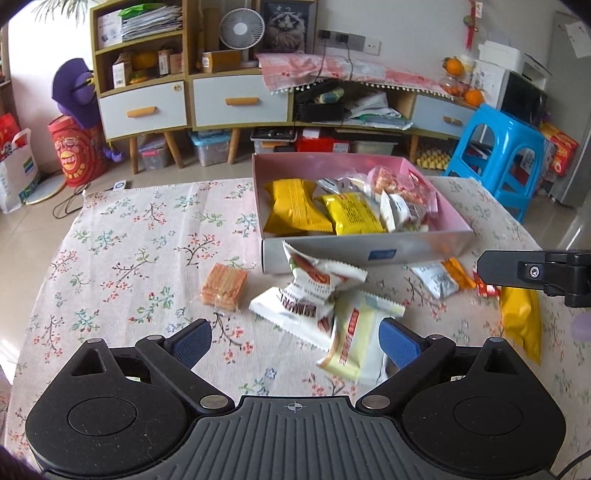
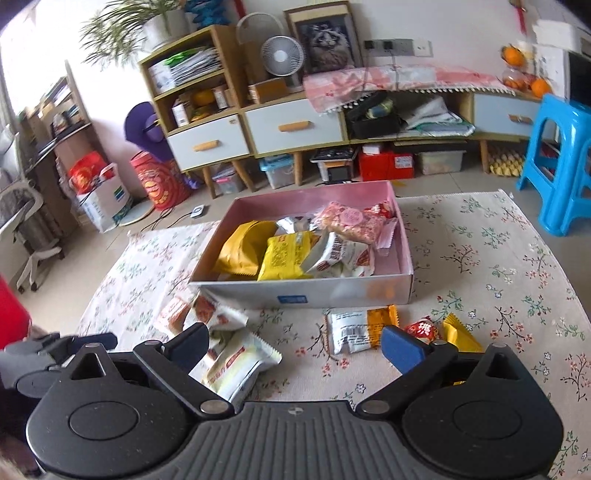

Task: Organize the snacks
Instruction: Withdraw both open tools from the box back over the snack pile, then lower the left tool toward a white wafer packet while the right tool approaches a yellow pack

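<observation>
Two grippers hover low, jaws spread, gripping nothing: left gripper (image 1: 295, 341) above three pale packets (image 1: 325, 306), right gripper (image 2: 295, 347) near one white-orange packet (image 2: 354, 330). One wafer pack (image 1: 223, 286) lies left; farther off, one pink box (image 1: 369, 253) holds several snacks.

Home living room: drawer sideboard (image 1: 229, 101), fan (image 1: 242, 31)
</observation>
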{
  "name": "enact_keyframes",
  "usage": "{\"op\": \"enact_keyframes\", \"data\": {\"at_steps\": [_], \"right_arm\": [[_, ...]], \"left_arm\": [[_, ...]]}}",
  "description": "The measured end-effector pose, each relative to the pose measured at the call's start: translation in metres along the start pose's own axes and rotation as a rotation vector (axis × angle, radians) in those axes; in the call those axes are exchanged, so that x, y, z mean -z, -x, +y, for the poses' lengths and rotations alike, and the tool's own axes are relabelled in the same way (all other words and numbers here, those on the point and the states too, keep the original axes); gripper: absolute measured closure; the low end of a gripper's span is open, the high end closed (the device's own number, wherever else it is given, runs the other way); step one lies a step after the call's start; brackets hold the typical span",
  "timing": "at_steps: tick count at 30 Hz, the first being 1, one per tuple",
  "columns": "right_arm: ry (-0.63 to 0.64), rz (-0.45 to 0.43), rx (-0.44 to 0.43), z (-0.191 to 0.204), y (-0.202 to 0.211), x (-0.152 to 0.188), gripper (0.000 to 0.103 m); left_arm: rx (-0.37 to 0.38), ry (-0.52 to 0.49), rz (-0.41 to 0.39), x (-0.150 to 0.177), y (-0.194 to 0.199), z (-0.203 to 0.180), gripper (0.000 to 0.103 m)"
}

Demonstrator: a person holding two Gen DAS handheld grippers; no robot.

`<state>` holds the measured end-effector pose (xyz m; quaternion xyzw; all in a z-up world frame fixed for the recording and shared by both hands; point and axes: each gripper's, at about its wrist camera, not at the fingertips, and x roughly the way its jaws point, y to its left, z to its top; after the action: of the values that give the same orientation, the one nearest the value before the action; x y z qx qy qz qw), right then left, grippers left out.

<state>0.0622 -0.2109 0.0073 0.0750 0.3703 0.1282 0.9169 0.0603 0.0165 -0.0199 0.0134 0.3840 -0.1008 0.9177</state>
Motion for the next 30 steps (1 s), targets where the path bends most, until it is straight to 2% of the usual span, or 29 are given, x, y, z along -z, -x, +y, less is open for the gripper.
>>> {"op": "enact_keyframes", "data": {"at_steps": [7,16,25,30], "right_arm": [[0.084,-0.027,-0.003,0.001,0.012,0.017,0.01],[0.235,-0.032,0.067,-0.015,0.015,0.048,0.009],[0.246,0.004,0.109,-0.037,0.014,0.061,0.009],[0.199,0.022,0.13,-0.053,0.007,0.061,0.009]], "left_arm": [[0.016,-0.021,0.013,0.016,0.003,0.001,0.005],[0.034,-0.059,-0.004,0.04,-0.006,-0.008,0.004],[0.084,-0.034,0.03,0.05,-0.031,-0.009,0.004],[0.098,-0.06,0.013,0.051,-0.038,-0.014,0.004]]}}
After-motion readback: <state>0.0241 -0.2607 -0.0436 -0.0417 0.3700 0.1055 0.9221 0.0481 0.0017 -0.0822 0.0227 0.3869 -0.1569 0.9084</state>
